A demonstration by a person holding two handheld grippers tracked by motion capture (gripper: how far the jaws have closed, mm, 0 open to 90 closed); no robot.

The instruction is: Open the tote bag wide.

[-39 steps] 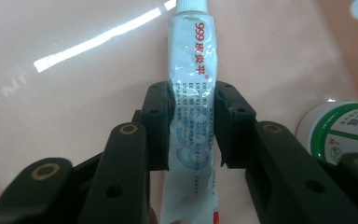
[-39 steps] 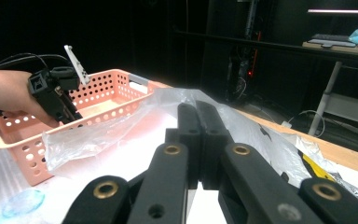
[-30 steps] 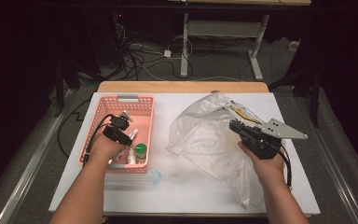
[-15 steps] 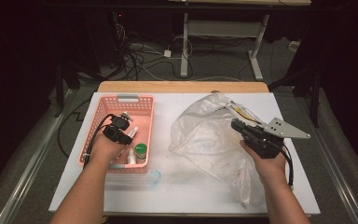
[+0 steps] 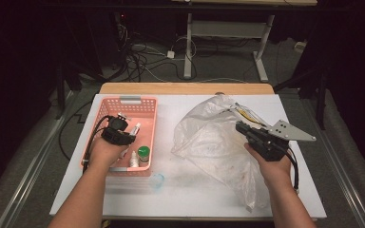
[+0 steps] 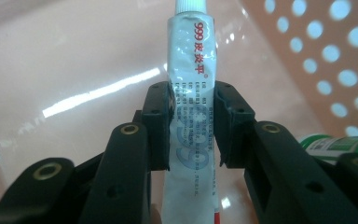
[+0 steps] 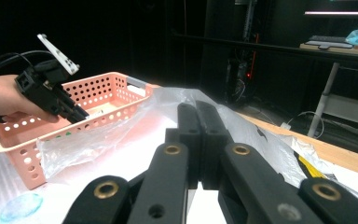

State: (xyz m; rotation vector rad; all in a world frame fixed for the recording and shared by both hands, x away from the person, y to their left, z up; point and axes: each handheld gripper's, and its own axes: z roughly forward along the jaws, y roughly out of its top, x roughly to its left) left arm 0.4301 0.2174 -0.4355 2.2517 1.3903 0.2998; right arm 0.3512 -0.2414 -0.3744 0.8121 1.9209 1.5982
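My left gripper reaches into the pink basket and is shut on a white ointment tube with red print. Both pads press on the tube's sides over the basket floor, and the tube points away from the hand. A clear plastic bag lies crumpled on the white table, right of centre. My right gripper is at the bag's right edge, jaws together, with the film drawn up to their tips. The left gripper also shows over the basket.
A green-capped bottle and a small white bottle lie in the basket's near end. A clear bluish disc rests on the table in front of the basket. Something yellow sits inside the bag. Cables and desk legs lie beyond the table.
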